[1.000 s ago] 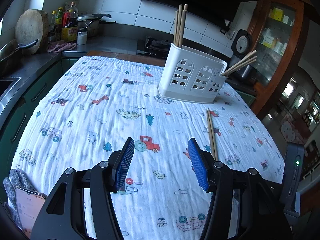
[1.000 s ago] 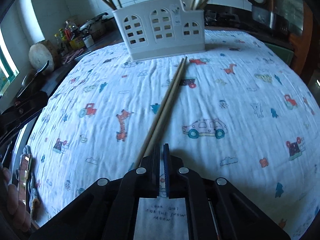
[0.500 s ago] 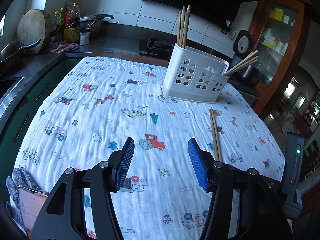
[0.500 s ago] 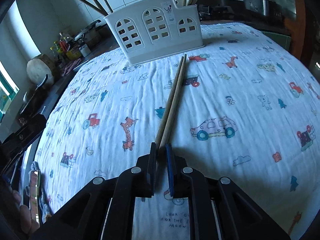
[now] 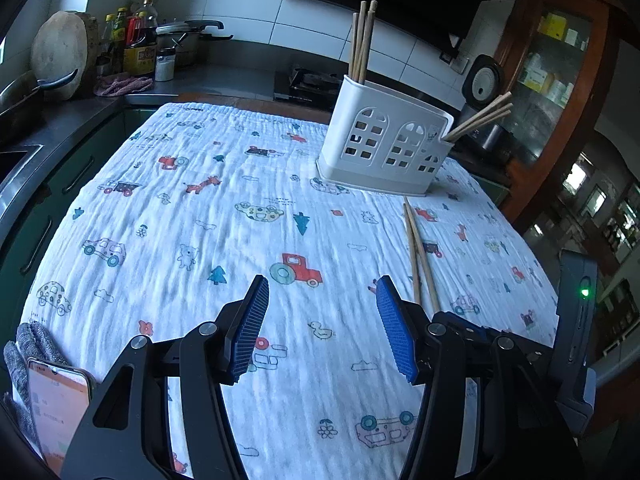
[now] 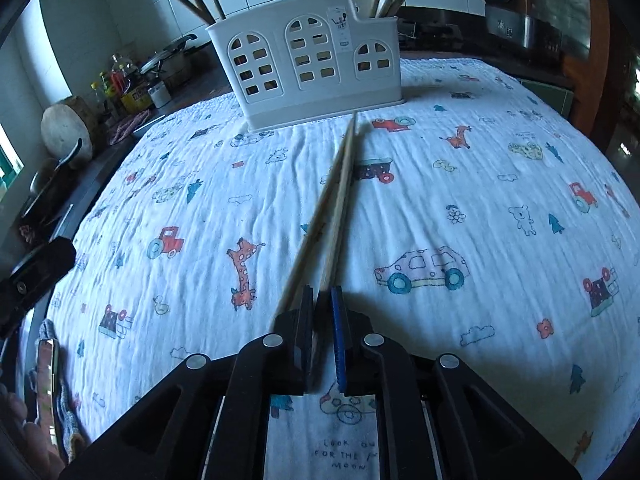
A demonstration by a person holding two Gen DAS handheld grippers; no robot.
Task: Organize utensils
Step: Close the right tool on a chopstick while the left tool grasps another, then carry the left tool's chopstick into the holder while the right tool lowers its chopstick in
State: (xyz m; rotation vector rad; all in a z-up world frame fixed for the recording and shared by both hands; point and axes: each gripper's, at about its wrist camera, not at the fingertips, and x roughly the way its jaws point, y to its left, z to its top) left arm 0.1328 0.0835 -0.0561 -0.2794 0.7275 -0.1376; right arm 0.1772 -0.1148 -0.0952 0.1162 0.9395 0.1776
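We see the worktop [image 5: 168,208] covered by a white crinkled cloth printed with cars, giraffes and trees [image 6: 460,184]. Toward its far side stands the white plastic utensil holder with arched window cutouts [image 6: 308,64], upright, with wooden chopsticks standing in its end compartments [image 5: 362,40].

Our left tool [image 5: 322,320] hangs above the cloth near the front edge, level and pointing toward the holder, its blue ribbed pads [image 5: 250,328] spread wide with nothing between them.

Our right tool [image 6: 322,320] sits low over the cloth, aimed at the holder, its pads drawn close and clenched on the near ends of a loose pair of pale wooden chopsticks [image 6: 340,184]. That pair stretches away from the tool, its far tips ending just in front of the holder's base; whether the tips touch the cloth, we cannot tell.
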